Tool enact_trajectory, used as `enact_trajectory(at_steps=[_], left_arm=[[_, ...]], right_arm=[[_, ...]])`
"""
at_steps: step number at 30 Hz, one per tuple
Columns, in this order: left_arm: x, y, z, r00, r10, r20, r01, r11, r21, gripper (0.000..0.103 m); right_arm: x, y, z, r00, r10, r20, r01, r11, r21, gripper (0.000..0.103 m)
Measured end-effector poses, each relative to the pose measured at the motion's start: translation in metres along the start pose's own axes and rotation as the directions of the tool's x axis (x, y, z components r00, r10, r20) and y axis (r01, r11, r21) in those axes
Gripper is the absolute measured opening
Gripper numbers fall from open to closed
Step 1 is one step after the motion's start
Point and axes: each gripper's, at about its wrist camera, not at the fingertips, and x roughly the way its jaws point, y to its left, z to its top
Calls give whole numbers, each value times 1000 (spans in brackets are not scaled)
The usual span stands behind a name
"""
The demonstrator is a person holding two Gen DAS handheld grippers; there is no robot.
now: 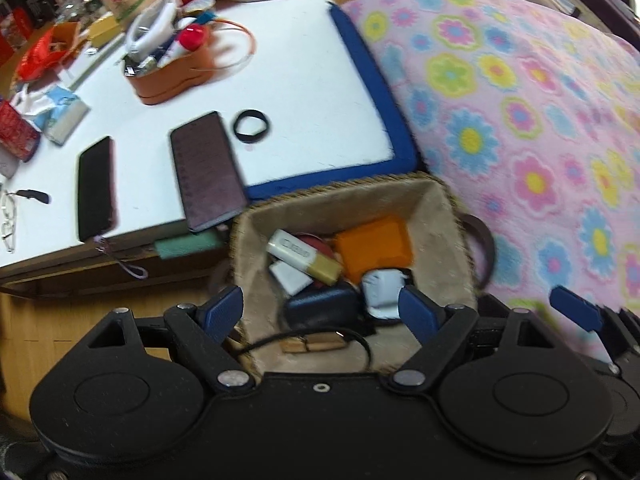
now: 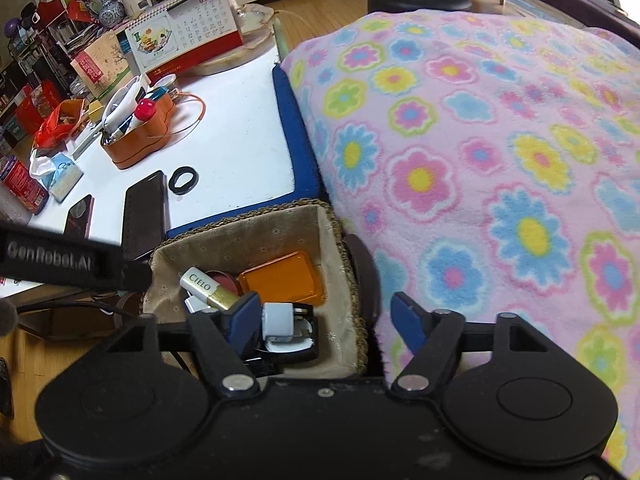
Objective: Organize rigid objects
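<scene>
A fabric-lined woven basket point(image 1: 440, 216) point(image 2: 332, 236) sits on the floor between the white table and the flowered blanket. It holds an orange box point(image 1: 376, 246) point(image 2: 282, 276), a white and gold CIELO tube point(image 1: 304, 256) point(image 2: 210, 290), a white charger point(image 1: 382, 288) point(image 2: 280, 320) and a dark case point(image 1: 320, 308). My left gripper point(image 1: 322, 308) is open and empty above the basket. My right gripper point(image 2: 324, 320) is open and empty over the basket's right side. On the table lie a dark wallet point(image 1: 206, 168) point(image 2: 144, 212), a black ring point(image 1: 251, 126) point(image 2: 183, 180) and a black phone point(image 1: 96, 188) point(image 2: 78, 216).
An orange organiser point(image 1: 172, 68) point(image 2: 138, 136) with tubes stands farther back on the white table point(image 1: 304, 72) point(image 2: 240, 136). A tissue pack point(image 1: 64, 112), red tin point(image 1: 16, 132), glasses point(image 1: 8, 216) and a desk calendar point(image 2: 188, 32) crowd the left. The pink flowered blanket point(image 1: 520, 120) point(image 2: 480, 160) fills the right.
</scene>
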Motion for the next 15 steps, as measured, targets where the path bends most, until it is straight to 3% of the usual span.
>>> enact_trajectory(at_steps=[3,9,15], left_arm=[[-9,-13,-11,999,-39,20,38,999,24,81],[-26,-29,-26,993,-12,120,3,997,76,84],[-21,-38,-42,995,-38,98,31,997,71,89]], right_arm=[[-11,-9,-6,1000,-23,15,23,1000,2,79],[-31,-33,-20,997,-75,36,74,997,25,84],[-42,-50,-34,992,-120,32,119,992,42,86]])
